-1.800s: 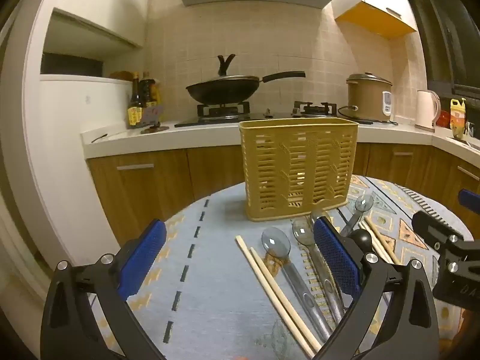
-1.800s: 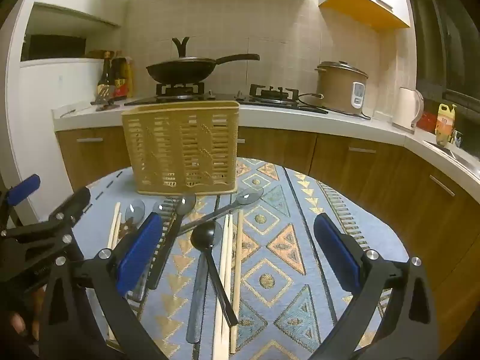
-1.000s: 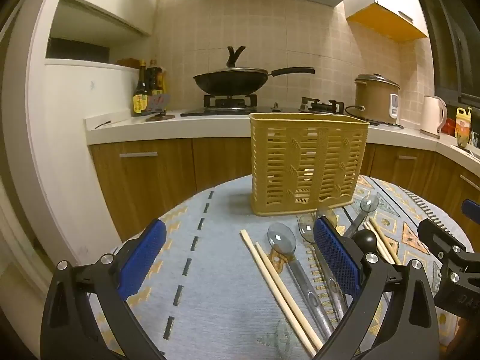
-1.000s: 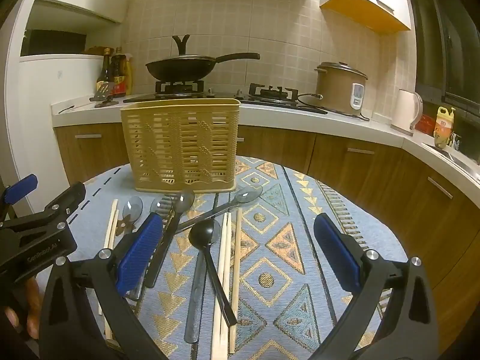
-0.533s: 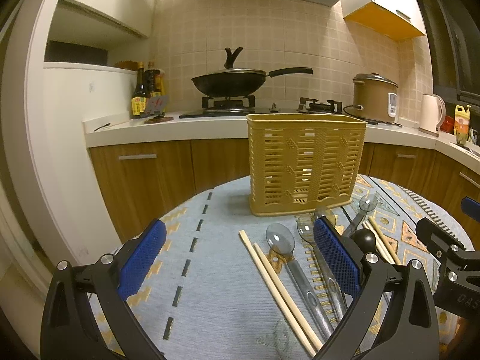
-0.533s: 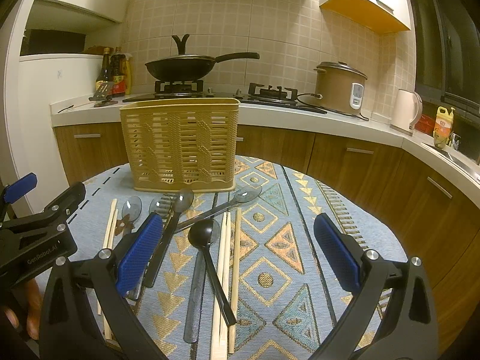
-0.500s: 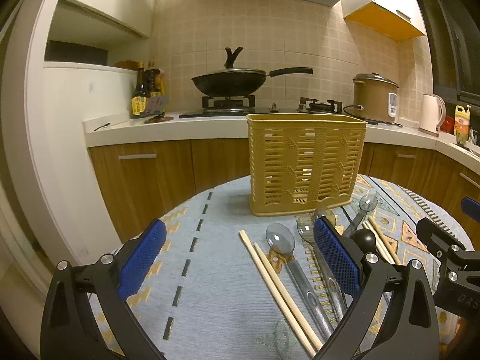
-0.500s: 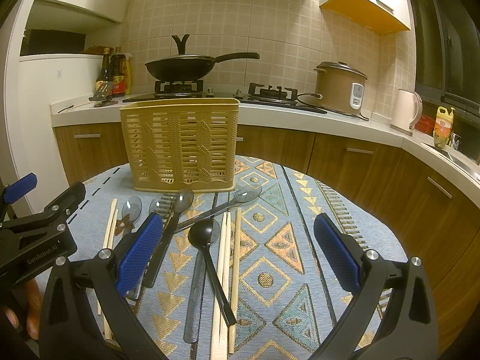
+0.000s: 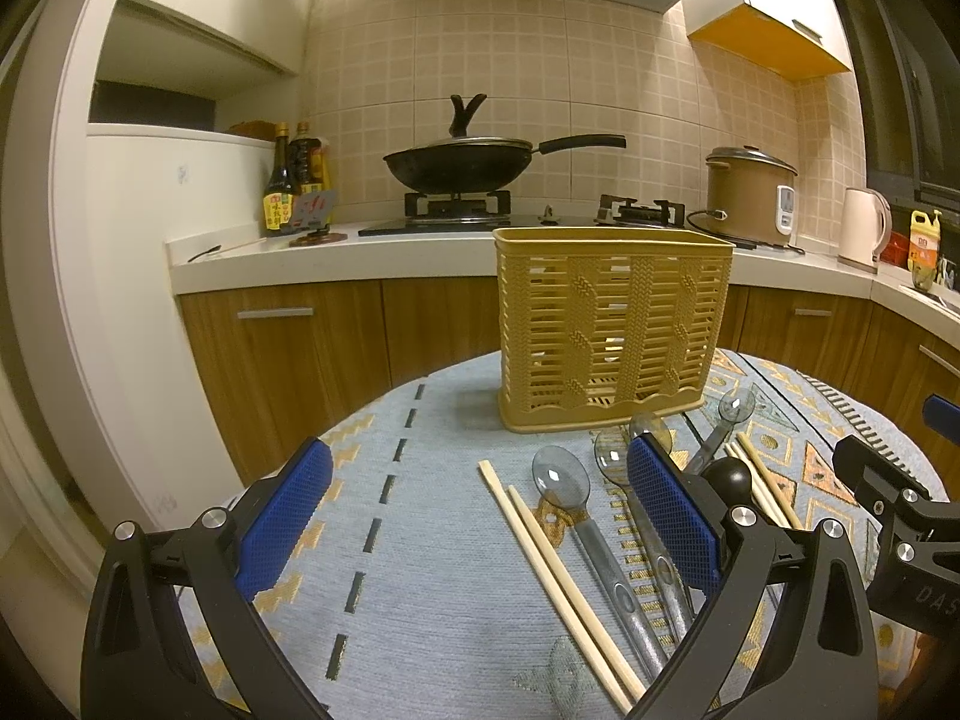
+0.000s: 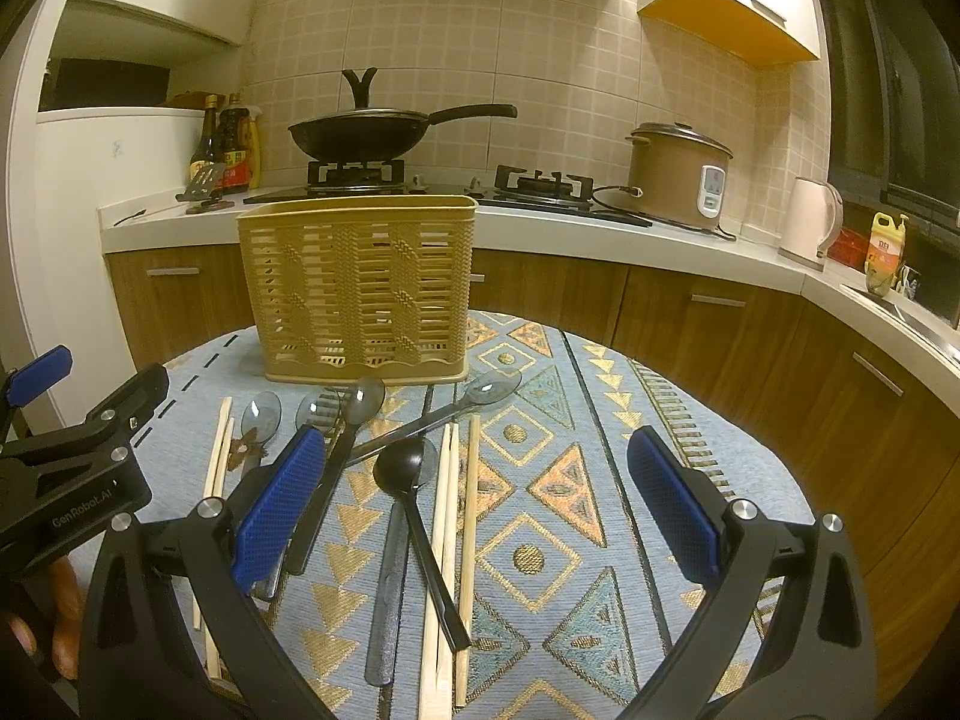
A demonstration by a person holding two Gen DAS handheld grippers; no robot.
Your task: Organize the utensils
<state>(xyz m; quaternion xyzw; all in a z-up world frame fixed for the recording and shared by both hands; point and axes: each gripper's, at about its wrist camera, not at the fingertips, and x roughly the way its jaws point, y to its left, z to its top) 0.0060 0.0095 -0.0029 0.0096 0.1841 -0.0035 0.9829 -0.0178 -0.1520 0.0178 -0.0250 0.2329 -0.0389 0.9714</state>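
1. Two grippers hang over a round table (image 10: 630, 420) covered with a patterned cloth; the left gripper (image 9: 480, 516) has its jaws spread wide with nothing between the blue pads (image 9: 282, 516); the right gripper (image 10: 480, 498) is likewise wide apart and holds nothing.
2. At the far edge of the table stands a tan slatted basket (image 10: 360, 288), upright; no utensils show inside it.
3. Just in front of the basket the utensils lie flat on the cloth; near the left edge a pair of chopsticks (image 9: 558, 576) lies side by side, with a clear spoon (image 9: 561, 477) just to its right and a second clear spoon (image 9: 612, 450) beside that, partly behind the left gripper's pad.
4. Toward the middle a black spoon (image 10: 402, 462) lies with its bowl pointing at the basket, its handle crossing a grey handle; more chopsticks (image 10: 465, 510) lie just right of it, roughly parallel.
5. A long grey spoon (image 10: 498, 387) lies slantwise, bowl nearest the basket's right corner, handle running under the others.
6. Behind the table, a counter (image 10: 540, 228) carries a wok (image 10: 360, 132), a rice cooker (image 10: 678, 174) and a kettle (image 10: 810, 222).
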